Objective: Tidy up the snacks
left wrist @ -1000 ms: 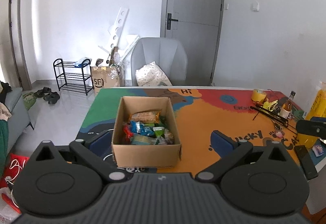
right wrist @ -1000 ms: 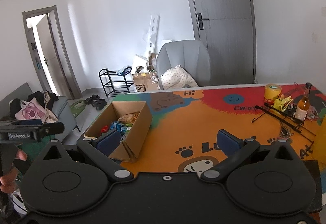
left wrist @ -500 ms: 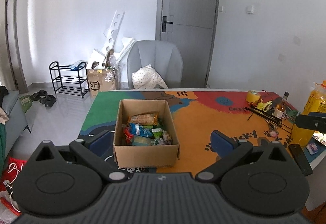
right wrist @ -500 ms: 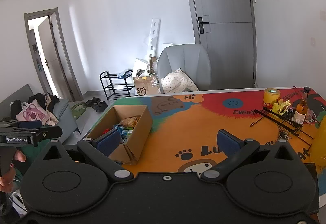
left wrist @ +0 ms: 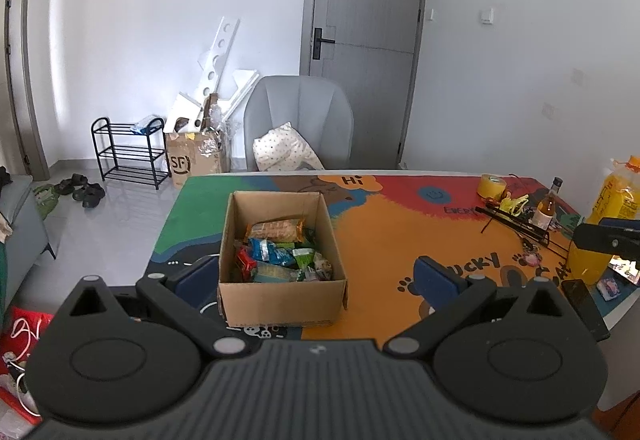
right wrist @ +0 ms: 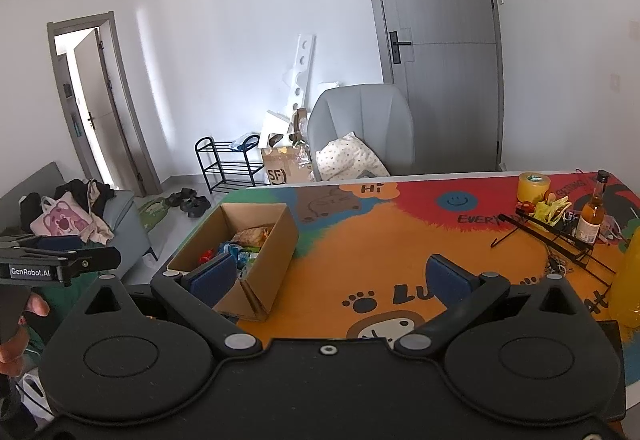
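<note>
An open cardboard box (left wrist: 280, 298) stands on the colourful table mat (left wrist: 384, 240), holding several wrapped snacks (left wrist: 276, 254). My left gripper (left wrist: 318, 278) hovers open in front of the box, above the table's near edge, nothing between its blue pads. In the right wrist view the same box (right wrist: 264, 260) sits at the left, its snacks (right wrist: 240, 246) partly hidden by the left fingertip. My right gripper (right wrist: 332, 276) is open and empty, raised over the orange part of the mat (right wrist: 380, 248). The left gripper's body (right wrist: 48, 266) shows at the far left, held by a hand (right wrist: 24, 324).
At the table's right end are a yellow tape roll (left wrist: 493, 186), a small brown bottle (left wrist: 548, 206), a black wire stand (left wrist: 520, 224), a large orange bottle (left wrist: 604, 224) and a phone (left wrist: 584, 300). A grey chair (left wrist: 298, 120) stands behind the table; a sofa (right wrist: 116, 216) is left.
Both grippers have drawn back and risen a little, so the box and table look slightly farther and lower. Both stay open and empty. The box has not moved.
</note>
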{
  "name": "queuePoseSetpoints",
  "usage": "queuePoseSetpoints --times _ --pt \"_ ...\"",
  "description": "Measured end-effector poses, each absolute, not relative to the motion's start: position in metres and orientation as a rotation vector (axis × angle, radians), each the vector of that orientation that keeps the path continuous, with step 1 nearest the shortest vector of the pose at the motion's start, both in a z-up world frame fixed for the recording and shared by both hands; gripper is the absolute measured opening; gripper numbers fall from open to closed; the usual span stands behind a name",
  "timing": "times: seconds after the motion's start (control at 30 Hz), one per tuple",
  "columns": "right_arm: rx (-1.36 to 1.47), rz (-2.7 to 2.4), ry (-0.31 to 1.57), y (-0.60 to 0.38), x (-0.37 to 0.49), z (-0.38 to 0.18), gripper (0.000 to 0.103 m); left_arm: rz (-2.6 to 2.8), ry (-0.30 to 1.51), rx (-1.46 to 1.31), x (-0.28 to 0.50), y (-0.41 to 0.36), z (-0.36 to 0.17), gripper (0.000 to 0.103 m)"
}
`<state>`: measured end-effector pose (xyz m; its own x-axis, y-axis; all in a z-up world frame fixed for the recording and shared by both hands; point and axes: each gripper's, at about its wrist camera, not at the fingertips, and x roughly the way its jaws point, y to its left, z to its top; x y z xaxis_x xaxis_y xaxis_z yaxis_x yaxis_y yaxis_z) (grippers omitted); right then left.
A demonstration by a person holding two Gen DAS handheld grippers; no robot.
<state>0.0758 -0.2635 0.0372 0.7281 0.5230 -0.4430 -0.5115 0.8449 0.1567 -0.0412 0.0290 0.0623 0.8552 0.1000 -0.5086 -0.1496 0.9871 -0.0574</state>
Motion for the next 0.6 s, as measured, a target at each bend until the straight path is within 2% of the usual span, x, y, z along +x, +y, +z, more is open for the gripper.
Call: queuePoseSetpoints --times 0.6 --pt "0.021 0.567 0.496 -0.2604 0.0706 0.0387 0.103 0.121 0.538 -0.099 -0.0376 0.0274 0.0565 0.103"
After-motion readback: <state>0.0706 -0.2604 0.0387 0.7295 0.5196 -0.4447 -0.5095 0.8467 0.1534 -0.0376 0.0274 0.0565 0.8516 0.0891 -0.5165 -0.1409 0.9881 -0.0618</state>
